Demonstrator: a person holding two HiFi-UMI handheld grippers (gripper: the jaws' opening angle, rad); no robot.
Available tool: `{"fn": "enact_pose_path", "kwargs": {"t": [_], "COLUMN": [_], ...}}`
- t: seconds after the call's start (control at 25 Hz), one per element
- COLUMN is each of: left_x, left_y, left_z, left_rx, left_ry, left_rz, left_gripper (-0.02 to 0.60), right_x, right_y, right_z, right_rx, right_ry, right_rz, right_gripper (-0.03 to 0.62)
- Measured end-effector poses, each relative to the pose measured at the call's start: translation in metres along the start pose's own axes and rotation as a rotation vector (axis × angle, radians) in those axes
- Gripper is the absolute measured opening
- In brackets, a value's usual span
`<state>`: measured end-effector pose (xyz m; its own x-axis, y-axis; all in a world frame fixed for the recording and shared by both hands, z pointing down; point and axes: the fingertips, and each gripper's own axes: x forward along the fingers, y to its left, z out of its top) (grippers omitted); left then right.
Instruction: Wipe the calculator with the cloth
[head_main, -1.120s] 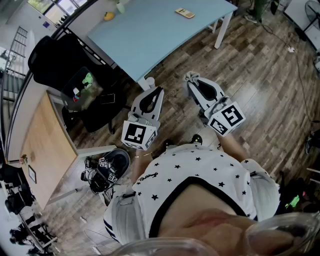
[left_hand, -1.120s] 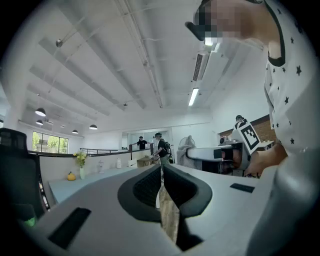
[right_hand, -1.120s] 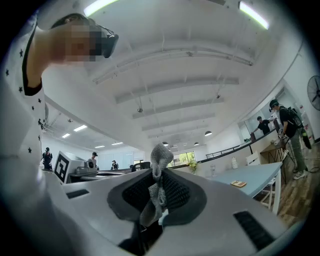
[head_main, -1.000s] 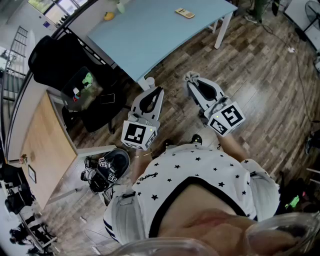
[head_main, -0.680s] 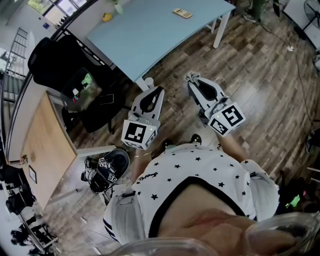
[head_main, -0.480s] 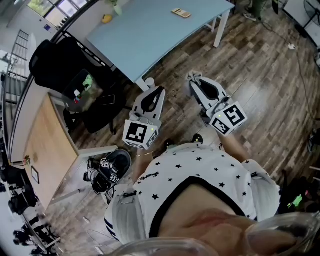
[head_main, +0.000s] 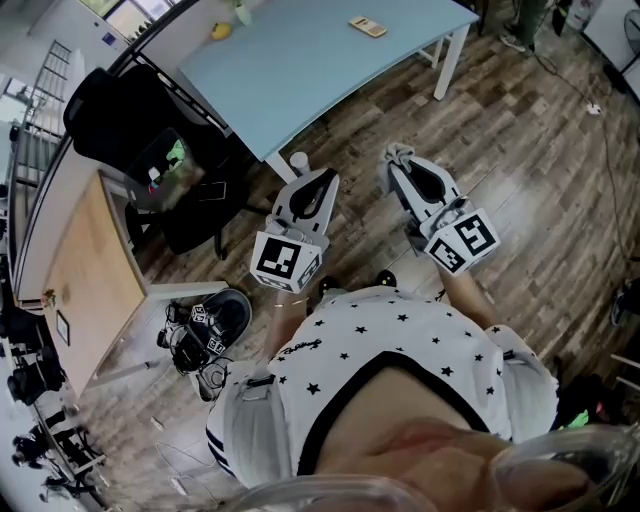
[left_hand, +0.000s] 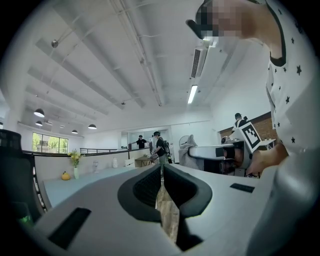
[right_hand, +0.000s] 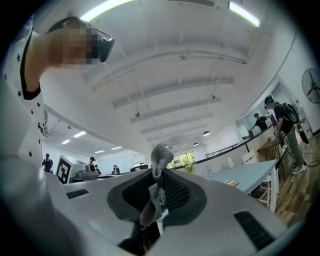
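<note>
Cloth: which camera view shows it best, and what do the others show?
Right gripper view: the cloth is close up, clamped in the right gripper. Head view shows a tuft at its tip; left gripper view, a small grey bunch.

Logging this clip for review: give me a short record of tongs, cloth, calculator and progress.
left tongs: shut, nothing between them
right tongs: shut on the grey cloth
calculator: on the blue table, far side, untouched
position: both tongs over the wooden floor, short of the table
wiping: not yet begun
</note>
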<state>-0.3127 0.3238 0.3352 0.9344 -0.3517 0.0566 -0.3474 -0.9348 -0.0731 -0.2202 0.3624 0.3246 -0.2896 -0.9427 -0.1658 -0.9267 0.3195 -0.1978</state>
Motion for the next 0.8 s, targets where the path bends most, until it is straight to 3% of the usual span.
{"fn": "enact_pose_path", "kwargs": {"t": [0.4, 0.8], "left_x": [0.021, 0.06], "left_y": [-0.026, -0.032], "left_z": [-0.002, -0.005], "left_rx": [0.01, 0.012], "left_ry": [0.02, 0.025], "left_rz": [0.008, -0.057], "left_gripper": [0.04, 0.04], "right_x": [-0.026, -0.035], "right_y": [-0.03, -0.062], "right_z": [0.004, 0.003], "right_rx": [0.02, 0.03], "right_ry": [-0.014, -0.017], "right_rz": [-0.006, -0.06], "right_gripper": [0.046, 0.046]}}
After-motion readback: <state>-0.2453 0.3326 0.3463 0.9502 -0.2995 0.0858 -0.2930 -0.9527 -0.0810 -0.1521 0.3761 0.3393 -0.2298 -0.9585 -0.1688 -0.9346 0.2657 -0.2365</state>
